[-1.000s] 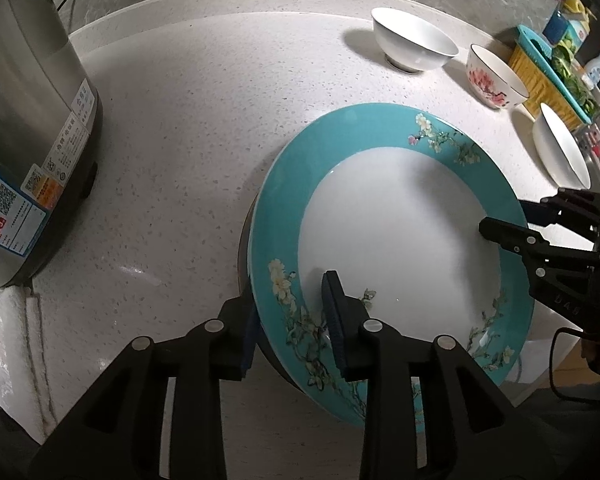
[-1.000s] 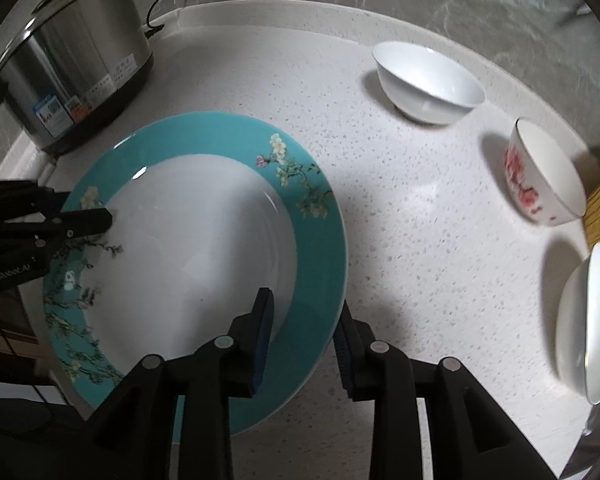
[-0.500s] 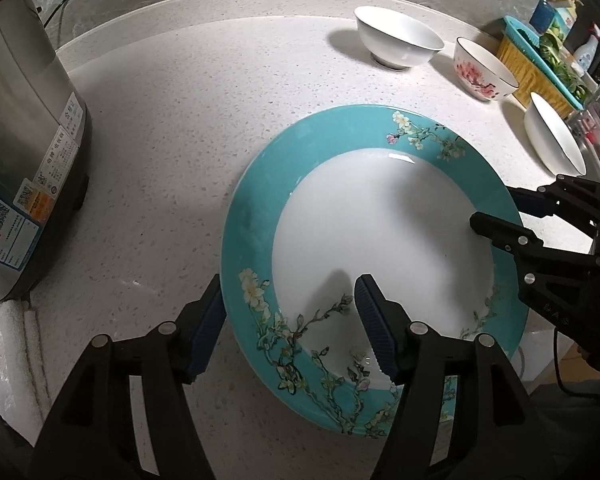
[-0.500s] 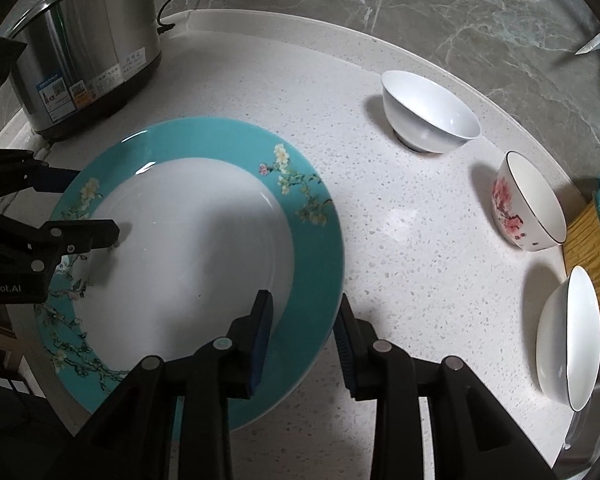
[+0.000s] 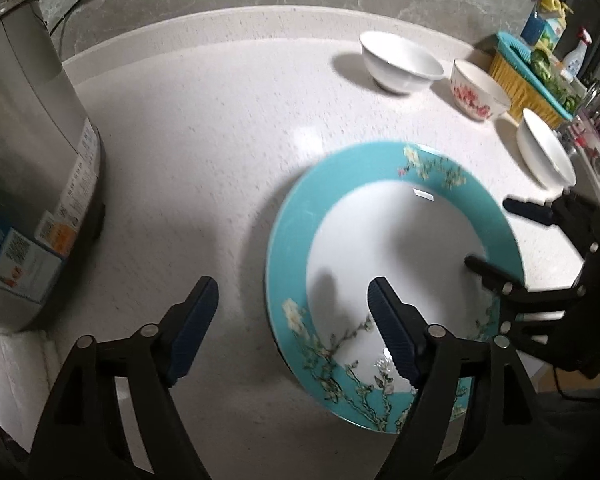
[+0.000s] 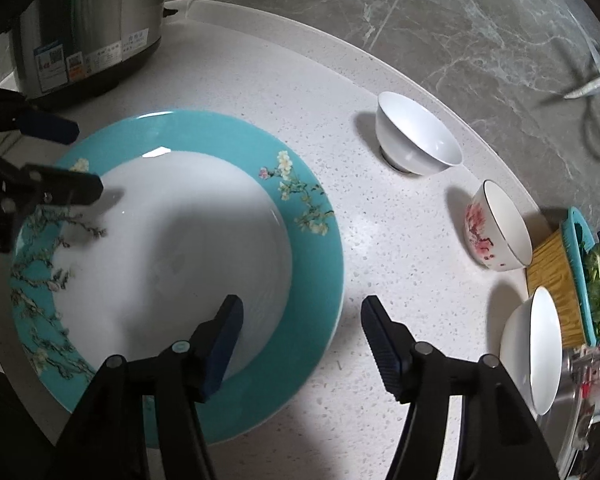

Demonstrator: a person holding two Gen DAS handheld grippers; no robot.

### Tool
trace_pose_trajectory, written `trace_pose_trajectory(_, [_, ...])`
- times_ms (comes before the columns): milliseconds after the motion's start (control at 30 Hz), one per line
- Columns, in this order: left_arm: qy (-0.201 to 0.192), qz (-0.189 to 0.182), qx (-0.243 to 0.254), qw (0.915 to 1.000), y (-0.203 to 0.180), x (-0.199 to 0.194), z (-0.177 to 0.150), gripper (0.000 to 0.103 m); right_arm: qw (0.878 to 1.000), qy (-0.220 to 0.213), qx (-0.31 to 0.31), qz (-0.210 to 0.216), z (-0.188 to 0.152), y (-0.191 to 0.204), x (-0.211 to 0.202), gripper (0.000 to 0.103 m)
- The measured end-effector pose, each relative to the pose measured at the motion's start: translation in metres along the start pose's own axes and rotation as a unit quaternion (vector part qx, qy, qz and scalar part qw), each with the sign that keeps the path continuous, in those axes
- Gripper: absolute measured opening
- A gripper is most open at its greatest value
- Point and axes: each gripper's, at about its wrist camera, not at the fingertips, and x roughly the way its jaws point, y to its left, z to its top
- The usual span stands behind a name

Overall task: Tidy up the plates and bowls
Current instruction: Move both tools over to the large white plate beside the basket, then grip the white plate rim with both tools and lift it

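A large teal plate with a white centre and blossom branches (image 5: pixel 396 248) lies flat on the white speckled counter; it also shows in the right wrist view (image 6: pixel 180 264). My left gripper (image 5: pixel 292 320) is open and empty, above the plate's left rim. My right gripper (image 6: pixel 300 336) is open and empty, above the plate's right rim. A white bowl (image 6: pixel 418 136), a bowl with pink flowers (image 6: pixel 496 228) and another white bowl (image 6: pixel 536 348) stand on the counter to the right of the plate.
A steel electric cooker (image 5: pixel 24 184) stands at the left; it also shows in the right wrist view (image 6: pixel 88 28). A teal and yellow basket with greens (image 6: pixel 572 276) sits at the right edge. A marble wall runs behind the counter (image 6: pixel 324 80).
Both grippers have let go of the teal plate, opened wide and drawn back and up. The plate now rests on the counter.
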Motion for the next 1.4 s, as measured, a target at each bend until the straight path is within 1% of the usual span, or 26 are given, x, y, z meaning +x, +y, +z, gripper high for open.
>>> trace_pose_trajectory(67, [-0.005, -0.012, -0.002, 0.9999, 0.004, -0.006, 0.008, 0.08, 1.0, 0.003, 0.025, 0.007, -0.001, -0.005, -0.001, 0.069])
trace_pose_trajectory(100, [-0.007, -0.026, -0.002, 0.9996, 0.006, -0.009, 0.016, 0.083, 0.999, 0.002, 0.038, 0.01, -0.001, -0.008, -0.004, 0.07])
trace_pose_trajectory(167, [-0.008, -0.045, 0.002, 0.9989, 0.004, -0.014, 0.03, 0.084, 0.996, -0.006, 0.082, 0.02, -0.002, -0.023, -0.013, 0.07])
trace_pose_trajectory(200, [-0.009, -0.061, 0.006, 0.9981, 0.001, -0.018, 0.04, 0.085, 0.994, -0.009, 0.104, 0.023, -0.003, -0.033, -0.017, 0.07])
trace_pose_trajectory(267, [-0.011, -0.101, 0.011, 0.9948, -0.01, -0.024, 0.058, 0.085, 0.986, -0.014, 0.164, 0.031, -0.011, -0.063, -0.029, 0.07])
trace_pose_trajectory(300, [-0.012, -0.123, 0.014, 0.9923, -0.019, -0.026, 0.07, 0.085, 0.979, -0.016, 0.203, 0.031, -0.019, -0.084, -0.036, 0.07])
trace_pose_trajectory(333, [-0.013, -0.136, 0.019, 0.9905, -0.028, -0.028, 0.08, 0.085, 0.971, -0.018, 0.237, 0.031, -0.027, -0.104, -0.042, 0.07])
trace_pose_trajectory(367, [-0.017, -0.152, 0.031, 0.9877, -0.045, -0.031, 0.092, 0.085, 0.96, -0.019, 0.276, 0.03, -0.039, -0.129, -0.048, 0.071])
trace_pose_trajectory(400, [-0.02, -0.166, 0.04, 0.9851, -0.061, -0.033, 0.101, 0.086, 0.947, -0.019, 0.319, 0.028, -0.053, -0.157, -0.054, 0.071])
trace_pose_trajectory(433, [-0.023, -0.174, 0.047, 0.9833, -0.072, -0.034, 0.107, 0.089, 0.938, -0.021, 0.345, 0.026, -0.063, -0.175, -0.058, 0.072])
trace_pose_trajectory(500, [-0.023, -0.192, 0.061, 0.9792, -0.11, -0.029, 0.122, 0.093, 0.91, -0.027, 0.413, 0.021, -0.094, -0.227, -0.07, 0.076])
trace_pose_trajectory(567, [-0.014, -0.201, 0.073, 0.9766, -0.15, -0.019, 0.135, 0.093, 0.886, -0.036, 0.463, 0.017, -0.125, -0.277, -0.077, 0.078])
trace_pose_trajectory(600, [-0.006, -0.205, 0.079, 0.9755, -0.177, -0.008, 0.143, 0.093, 0.878, -0.04, 0.476, 0.017, -0.136, -0.296, -0.078, 0.078])
trace_pose_trajectory(633, [0.005, -0.199, 0.083, 0.9766, -0.197, 0.002, 0.147, 0.093, 0.871, -0.045, 0.489, 0.022, -0.151, -0.323, -0.076, 0.078])
trace_pose_trajectory(667, [0.014, -0.194, 0.084, 0.9773, -0.215, 0.01, 0.149, 0.093, 0.867, -0.044, 0.496, 0.026, -0.159, -0.339, -0.072, 0.078])
trace_pose_trajectory(733, [0.031, -0.198, 0.082, 0.9762, -0.253, 0.031, 0.153, 0.093, 0.857, -0.036, 0.513, 0.044, -0.176, -0.371, -0.059, 0.078])
trace_pose_trajectory(800, [0.051, -0.177, 0.088, 0.9789, -0.288, 0.056, 0.154, 0.093, 0.853, -0.03, 0.515, 0.076, -0.188, -0.393, -0.044, 0.078])
trace_pose_trajectory(900, [0.074, -0.147, 0.08, 0.9832, -0.323, 0.093, 0.155, 0.093, 0.857, -0.01, 0.504, 0.109, -0.195, -0.411, -0.019, 0.078])
trace_pose_trajectory(967, [0.083, -0.134, 0.064, 0.9853, -0.333, 0.111, 0.153, 0.091, 0.858, -0.003, 0.496, 0.133, -0.195, -0.418, -0.003, 0.078])
trace_pose_trajectory(1067, [0.099, -0.123, 0.047, 0.9863, -0.341, 0.133, 0.157, 0.091, 0.858, 0.003, 0.489, 0.156, -0.195, -0.425, 0.015, 0.073])
trace_pose_trajectory(1167, [0.104, -0.115, 0.039, 0.9871, -0.348, 0.15, 0.163, 0.091, 0.854, 0.007, 0.49, 0.175, -0.196, -0.427, 0.03, 0.07])
trace_pose_trajectory(1267, [0.101, -0.111, 0.037, 0.9879, -0.351, 0.16, 0.167, 0.091, 0.854, 0.006, 0.486, 0.187, -0.191, -0.429, 0.037, 0.069])
trace_pose_trajectory(1333, [0.103, -0.111, 0.034, 0.9879, -0.351, 0.167, 0.169, 0.084, 0.858, 0.006, 0.479, 0.188, -0.186, -0.43, 0.042, 0.069])
trace_pose_trajectory(1367, [0.105, -0.109, 0.035, 0.9879, -0.356, 0.172, 0.175, 0.073, 0.86, 0.008, 0.474, 0.188, -0.182, -0.43, 0.045, 0.069])
trace_pose_trajectory(1400, [0.11, -0.105, 0.037, 0.9877, -0.357, 0.178, 0.175, 0.059, 0.864, 0.011, 0.468, 0.187, -0.178, -0.428, 0.049, 0.064])
